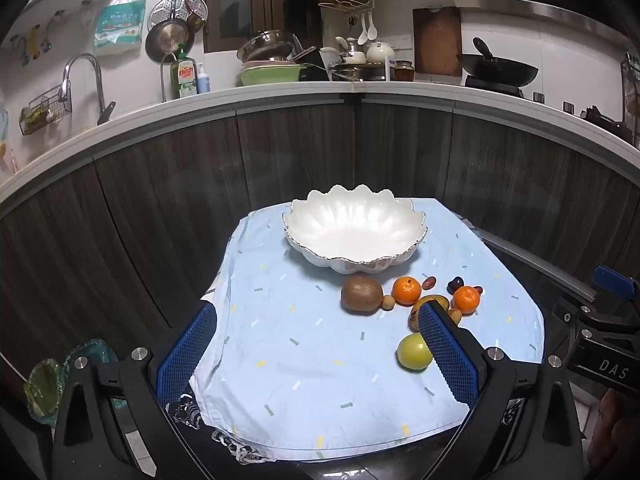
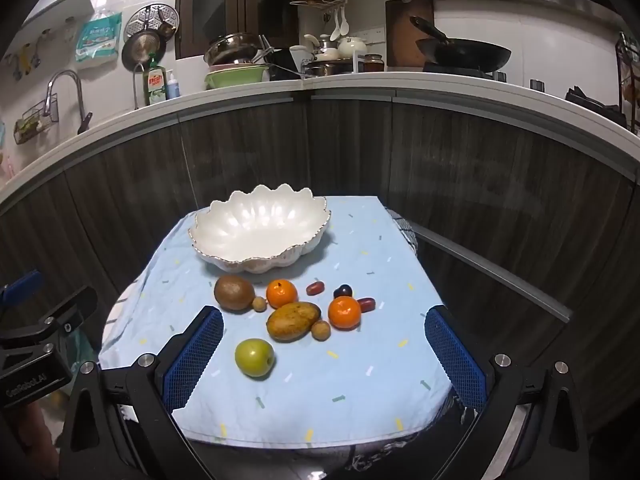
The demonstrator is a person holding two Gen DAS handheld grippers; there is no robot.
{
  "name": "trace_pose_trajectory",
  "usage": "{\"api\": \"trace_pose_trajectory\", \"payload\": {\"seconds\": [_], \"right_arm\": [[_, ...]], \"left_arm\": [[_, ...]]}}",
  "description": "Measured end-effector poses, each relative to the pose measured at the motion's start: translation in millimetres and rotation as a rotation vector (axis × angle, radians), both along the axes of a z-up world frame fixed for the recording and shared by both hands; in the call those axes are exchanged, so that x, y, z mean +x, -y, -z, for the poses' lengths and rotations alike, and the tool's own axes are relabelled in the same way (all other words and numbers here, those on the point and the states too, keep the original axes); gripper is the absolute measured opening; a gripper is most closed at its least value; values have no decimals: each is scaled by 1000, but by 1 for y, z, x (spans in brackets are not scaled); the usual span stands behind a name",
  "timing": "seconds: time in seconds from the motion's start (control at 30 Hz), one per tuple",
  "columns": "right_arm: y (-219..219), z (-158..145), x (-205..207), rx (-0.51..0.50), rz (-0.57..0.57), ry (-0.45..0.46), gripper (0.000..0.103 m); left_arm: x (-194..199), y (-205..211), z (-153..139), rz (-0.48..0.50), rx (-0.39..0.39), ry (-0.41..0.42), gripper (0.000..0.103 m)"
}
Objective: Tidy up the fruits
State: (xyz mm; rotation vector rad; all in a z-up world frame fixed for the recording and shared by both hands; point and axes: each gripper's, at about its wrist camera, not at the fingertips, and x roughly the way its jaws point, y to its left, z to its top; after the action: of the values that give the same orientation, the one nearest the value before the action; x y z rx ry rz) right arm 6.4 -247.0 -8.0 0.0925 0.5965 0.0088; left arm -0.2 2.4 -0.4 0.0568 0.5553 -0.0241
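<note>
Cloth [image 2: 360, 380]: light blue, it covers the table under everything.
Bowl [image 2: 224, 236]: white, empty, at the far side of the cloth.
Right claw [image 2: 324, 356]: released, holds nothing, low before the fruit.
Left claw [image 1: 320, 356]: released, holds nothing.
Mango [image 2: 293, 321]: in the middle of the fruit group, touching a small brown fruit.
Green apple [image 2: 255, 357]: nearest fruit, standing alone; I think it is best to take it first, closing gently around its widest part.
</note>
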Motion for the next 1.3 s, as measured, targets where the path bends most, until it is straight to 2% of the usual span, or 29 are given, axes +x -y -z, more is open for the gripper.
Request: {"api": "trace_pose_trajectory", "payload": {"seconds": [1.3], "right_arm": [[2,-1,0,7,1,-2,102]], "left_arm": [[2,4,7,-2,-2,-10,103]]}}
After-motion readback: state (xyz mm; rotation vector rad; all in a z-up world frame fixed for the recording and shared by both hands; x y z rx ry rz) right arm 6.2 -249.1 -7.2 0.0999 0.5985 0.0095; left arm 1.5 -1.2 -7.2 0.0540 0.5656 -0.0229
